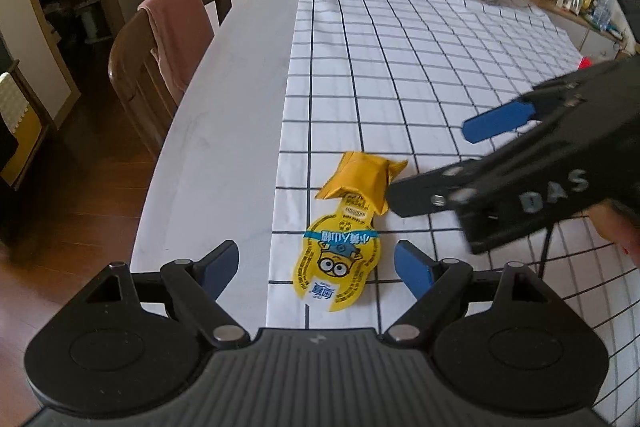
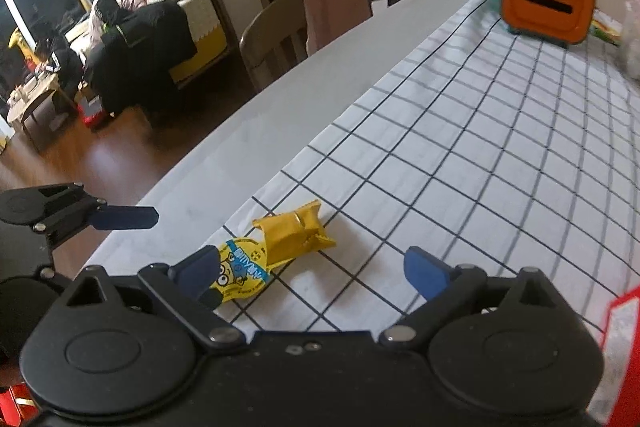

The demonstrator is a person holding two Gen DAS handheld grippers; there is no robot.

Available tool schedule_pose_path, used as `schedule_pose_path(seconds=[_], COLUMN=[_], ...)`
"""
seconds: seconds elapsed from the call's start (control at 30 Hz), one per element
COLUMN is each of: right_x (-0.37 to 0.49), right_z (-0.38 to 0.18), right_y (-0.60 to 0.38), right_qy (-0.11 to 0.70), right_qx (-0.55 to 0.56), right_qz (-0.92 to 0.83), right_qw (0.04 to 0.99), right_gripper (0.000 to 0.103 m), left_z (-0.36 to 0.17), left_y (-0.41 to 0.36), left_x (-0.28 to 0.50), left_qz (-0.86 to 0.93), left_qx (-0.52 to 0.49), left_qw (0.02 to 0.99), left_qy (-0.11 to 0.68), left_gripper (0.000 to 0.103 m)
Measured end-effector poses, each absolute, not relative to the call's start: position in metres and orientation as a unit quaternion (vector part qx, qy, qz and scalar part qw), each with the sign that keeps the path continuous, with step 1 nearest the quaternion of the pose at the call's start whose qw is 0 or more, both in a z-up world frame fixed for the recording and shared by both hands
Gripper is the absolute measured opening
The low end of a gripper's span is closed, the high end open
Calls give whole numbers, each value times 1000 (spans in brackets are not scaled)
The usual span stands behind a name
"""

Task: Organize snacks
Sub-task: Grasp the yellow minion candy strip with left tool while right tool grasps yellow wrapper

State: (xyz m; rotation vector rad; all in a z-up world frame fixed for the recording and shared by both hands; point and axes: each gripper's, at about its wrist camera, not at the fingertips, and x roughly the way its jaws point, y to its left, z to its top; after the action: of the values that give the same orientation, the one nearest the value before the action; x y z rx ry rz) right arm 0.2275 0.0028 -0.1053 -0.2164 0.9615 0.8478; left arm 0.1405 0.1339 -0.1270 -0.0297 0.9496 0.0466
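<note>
Yellow cartoon snack pouch [image 1: 339,267] flat, long axis toward gold wrapper [image 1: 360,183], touching

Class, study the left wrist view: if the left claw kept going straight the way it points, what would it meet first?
Most likely the yellow cartoon pouch, lying between the open left claw fingers on the checked cloth; depth is uncertain.

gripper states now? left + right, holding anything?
Left gripper: open, holding nothing; the yellow cartoon pouch lies on the cloth between its fingers.
Right gripper: open, holding nothing, near the gold packet.
</note>
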Motion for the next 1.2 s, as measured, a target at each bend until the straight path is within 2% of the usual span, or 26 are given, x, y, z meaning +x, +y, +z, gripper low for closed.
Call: schedule_pose_path(seconds=[0.53, 0.6, 0.67, 0.8, 0.9, 1.07, 1.2], right_x=[243, 243, 243, 242, 242, 241, 242], right_z=[-138, -140, -139, -138, -137, -137, -135], right_y=[40, 42, 43, 43, 41, 40, 35], right_qy=[472, 474, 470, 465, 462, 453, 451], right_qx=[-126, -127, -128, -129, -128, -127, -116], right_qz=[406, 405, 407, 409, 410, 404, 395], right_qw=[772, 771, 772, 774, 776, 784, 792], right_gripper=[71, 63, 60, 50, 49, 48, 47], left_z=[-155, -156, -156, -157, -158, -158, -158], left_y=[131, 130, 129, 125, 123, 122, 122], left_x=[154, 155, 156, 156, 155, 155, 155], left_qz=[18, 15, 14, 10, 7, 5, 8], left_qx=[11, 14, 18, 22, 25, 22, 19], left_qw=[884, 885, 886, 886, 884, 884, 884], left_qy=[466, 464, 464, 463, 467, 466, 467], left_gripper=[85, 85, 84, 72, 58, 52, 52])
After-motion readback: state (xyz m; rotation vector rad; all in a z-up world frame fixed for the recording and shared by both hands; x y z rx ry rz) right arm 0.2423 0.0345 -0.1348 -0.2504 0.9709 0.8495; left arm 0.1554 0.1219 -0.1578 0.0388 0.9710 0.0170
